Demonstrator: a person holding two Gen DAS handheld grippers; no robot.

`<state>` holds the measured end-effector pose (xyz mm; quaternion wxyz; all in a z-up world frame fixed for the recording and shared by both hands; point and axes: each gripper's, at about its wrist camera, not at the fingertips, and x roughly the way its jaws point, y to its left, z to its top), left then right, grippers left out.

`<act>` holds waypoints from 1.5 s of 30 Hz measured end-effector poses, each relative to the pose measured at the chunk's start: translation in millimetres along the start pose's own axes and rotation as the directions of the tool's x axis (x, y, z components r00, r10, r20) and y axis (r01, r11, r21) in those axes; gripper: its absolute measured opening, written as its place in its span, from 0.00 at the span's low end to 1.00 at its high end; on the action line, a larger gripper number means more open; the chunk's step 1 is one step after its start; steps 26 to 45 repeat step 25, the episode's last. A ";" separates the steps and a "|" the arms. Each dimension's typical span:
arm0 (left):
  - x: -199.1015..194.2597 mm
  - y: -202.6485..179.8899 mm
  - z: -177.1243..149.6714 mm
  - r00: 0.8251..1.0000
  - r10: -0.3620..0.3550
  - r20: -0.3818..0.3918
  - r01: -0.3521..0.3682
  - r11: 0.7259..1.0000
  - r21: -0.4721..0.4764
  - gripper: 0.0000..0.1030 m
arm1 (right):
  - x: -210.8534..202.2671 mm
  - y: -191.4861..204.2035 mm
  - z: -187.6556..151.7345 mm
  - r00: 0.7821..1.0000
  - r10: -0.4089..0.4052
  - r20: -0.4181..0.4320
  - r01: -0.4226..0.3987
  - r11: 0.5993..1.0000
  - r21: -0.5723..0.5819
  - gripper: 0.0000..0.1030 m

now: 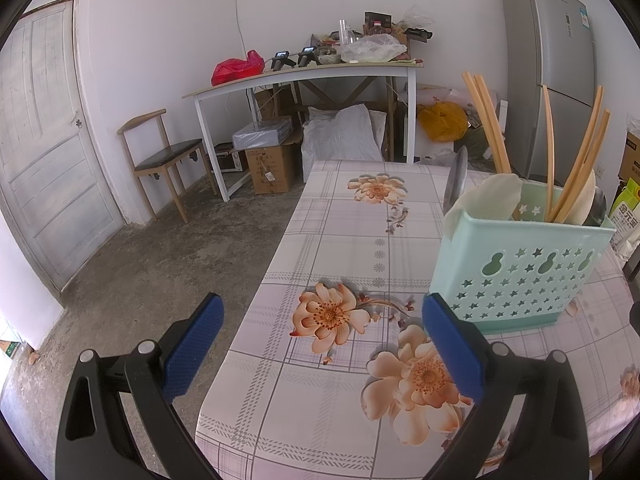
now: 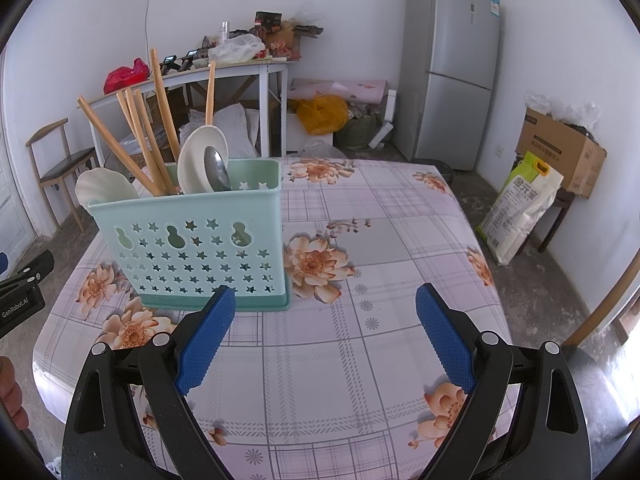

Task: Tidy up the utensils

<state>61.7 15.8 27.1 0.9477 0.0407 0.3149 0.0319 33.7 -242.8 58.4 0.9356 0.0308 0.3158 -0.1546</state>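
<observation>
A mint-green perforated utensil holder (image 1: 520,276) (image 2: 196,248) stands upright on the floral tablecloth (image 1: 340,240) (image 2: 380,240). It holds several wooden chopsticks (image 1: 488,124) (image 2: 140,140), white plastic spoons (image 1: 492,200) (image 2: 200,160) and a metal spoon (image 2: 218,176). My left gripper (image 1: 324,320) is open and empty, low over the table's left edge, with the holder just beyond its right finger. My right gripper (image 2: 326,312) is open and empty, with the holder just beyond its left finger.
A white side table (image 1: 304,76) with clutter stands at the back wall, boxes beneath. A wooden chair (image 1: 164,156) and a door (image 1: 44,140) are at left. A grey fridge (image 2: 448,68), a rice bag (image 2: 520,208) and a cardboard box (image 2: 560,152) are at right.
</observation>
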 end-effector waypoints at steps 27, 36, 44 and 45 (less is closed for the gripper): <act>5.0 -4.4 1.6 1.000 -0.016 -0.016 0.016 1.000 0.015 0.95 | -1.4 0.2 2.1 1.000 -0.002 0.001 0.002 1.000 0.003 0.85; 5.0 -4.4 1.6 1.000 -0.016 -0.016 0.016 1.000 0.015 0.95 | -1.4 0.2 2.1 1.000 -0.002 0.001 0.002 1.000 0.003 0.85; 5.0 -4.4 1.6 1.000 -0.016 -0.016 0.016 1.000 0.015 0.95 | -1.4 0.2 2.1 1.000 -0.002 0.001 0.002 1.000 0.003 0.85; 5.0 -4.4 1.6 1.000 -0.016 -0.016 0.016 1.000 0.015 0.95 | -1.4 0.2 2.1 1.000 -0.002 0.001 0.002 1.000 0.003 0.85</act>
